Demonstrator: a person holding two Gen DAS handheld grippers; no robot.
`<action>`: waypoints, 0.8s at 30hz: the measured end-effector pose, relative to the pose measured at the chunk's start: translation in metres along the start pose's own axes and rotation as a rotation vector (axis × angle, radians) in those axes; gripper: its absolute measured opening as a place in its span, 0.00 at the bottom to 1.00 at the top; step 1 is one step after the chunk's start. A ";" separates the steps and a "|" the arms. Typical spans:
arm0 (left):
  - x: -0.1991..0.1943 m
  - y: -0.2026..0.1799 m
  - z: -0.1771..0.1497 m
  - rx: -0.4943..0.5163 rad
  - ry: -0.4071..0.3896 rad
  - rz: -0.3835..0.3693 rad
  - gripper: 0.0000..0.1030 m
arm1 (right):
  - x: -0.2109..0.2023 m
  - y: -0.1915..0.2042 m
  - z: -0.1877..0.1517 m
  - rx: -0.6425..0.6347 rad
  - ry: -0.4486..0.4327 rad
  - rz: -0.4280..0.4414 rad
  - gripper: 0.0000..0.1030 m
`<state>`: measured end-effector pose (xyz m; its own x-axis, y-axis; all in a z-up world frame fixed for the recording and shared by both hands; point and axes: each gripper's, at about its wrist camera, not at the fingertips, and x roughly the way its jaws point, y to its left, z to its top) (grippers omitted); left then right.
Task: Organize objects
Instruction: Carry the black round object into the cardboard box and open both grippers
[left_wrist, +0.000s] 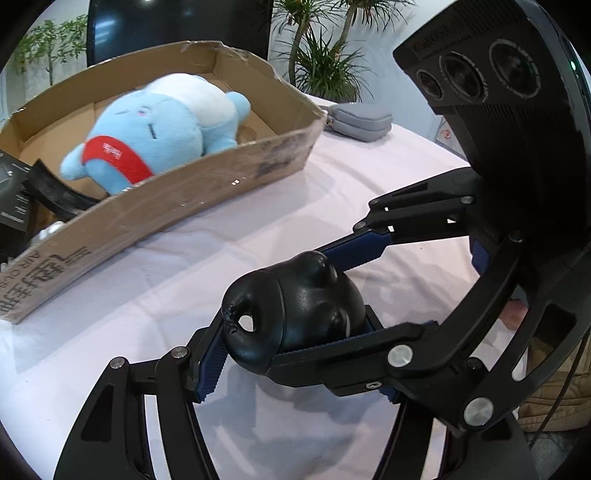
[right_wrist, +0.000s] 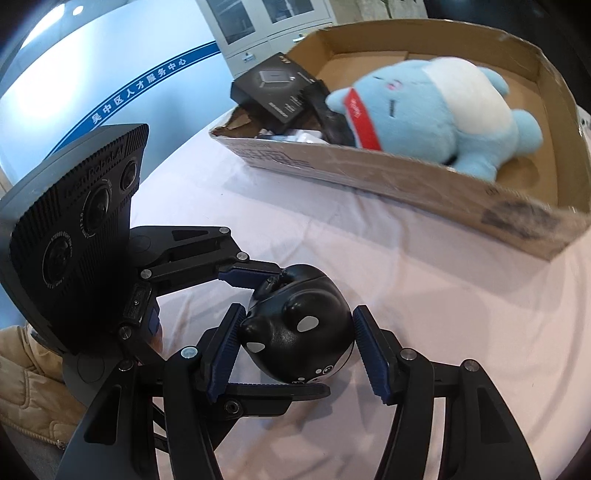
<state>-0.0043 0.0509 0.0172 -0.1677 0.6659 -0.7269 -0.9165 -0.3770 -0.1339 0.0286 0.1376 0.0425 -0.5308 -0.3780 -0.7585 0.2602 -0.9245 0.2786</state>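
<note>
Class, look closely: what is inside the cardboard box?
Inside the cardboard box: a blue plush toy, a black carton, black and white items beneath. The floor under them is hidden.

The cardboard box (left_wrist: 155, 206) gets cut off at the left edge, its printing only partly readable. The underside of the black orca toy (right_wrist: 299, 332) is hidden. Small white bits beneath the black packet (right_wrist: 277, 88) can't be identified.

Glossy black orca toy (right_wrist: 299, 332) on the white cloth (right_wrist: 369, 258) — blue plush (right_wrist: 436, 114) lies in the cardboard box (right_wrist: 406, 177).
</note>
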 end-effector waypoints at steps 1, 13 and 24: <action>-0.002 0.002 0.001 -0.001 -0.005 0.002 0.63 | 0.001 0.003 0.004 -0.008 0.002 -0.004 0.57; -0.073 0.101 0.124 -0.039 -0.245 0.342 0.97 | -0.043 0.006 0.161 -0.136 -0.224 -0.062 0.67; -0.050 0.105 0.028 -0.388 -0.114 0.388 0.99 | -0.044 -0.005 0.061 0.009 -0.213 -0.254 0.97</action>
<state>-0.1022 -0.0038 0.0588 -0.5238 0.4887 -0.6977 -0.5830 -0.8028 -0.1247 0.0019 0.1557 0.1107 -0.7347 -0.1366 -0.6645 0.0918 -0.9905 0.1022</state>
